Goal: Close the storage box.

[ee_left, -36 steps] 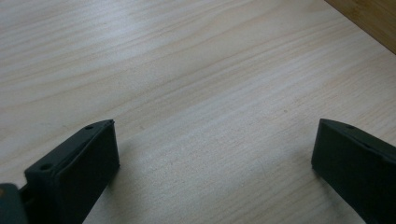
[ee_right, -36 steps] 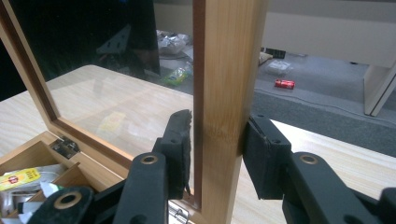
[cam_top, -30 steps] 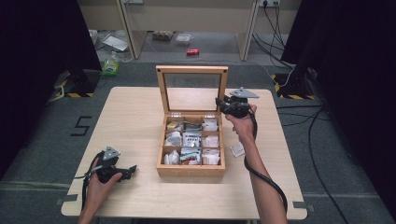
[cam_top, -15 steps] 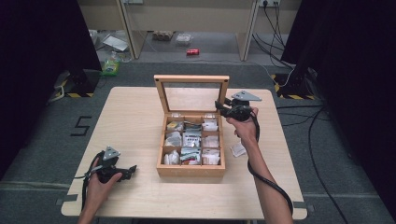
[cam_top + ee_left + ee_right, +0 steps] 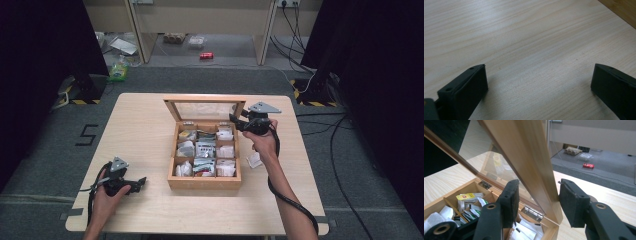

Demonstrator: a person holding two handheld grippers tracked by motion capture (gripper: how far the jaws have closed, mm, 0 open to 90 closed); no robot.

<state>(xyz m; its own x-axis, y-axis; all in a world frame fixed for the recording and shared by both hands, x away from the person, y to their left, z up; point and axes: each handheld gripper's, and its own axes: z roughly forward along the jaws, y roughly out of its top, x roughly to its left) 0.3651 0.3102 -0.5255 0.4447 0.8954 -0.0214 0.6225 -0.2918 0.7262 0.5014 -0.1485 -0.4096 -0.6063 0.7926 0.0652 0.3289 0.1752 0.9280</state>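
Wooden tea box (image 5: pixel 204 181) sits in the middle of the table (image 5: pixel 140 125), its glass-paned lid (image 5: pixel 205 108) standing open at the far side, over compartments full of tea bags (image 5: pixel 205 150). At the lid's right edge is the right gripper (image 5: pixel 233 120); its jaws have just been opening and now straddle the lid's wooden frame (image 5: pixel 534 170) without pressing on it. Near the table's left front corner, well apart from the box, the left gripper (image 5: pixel 142 181) rests with jaws wide over bare wood.

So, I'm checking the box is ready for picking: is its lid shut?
No, the glass-paned lid stands raised behind the open tea box, its compartments exposed.
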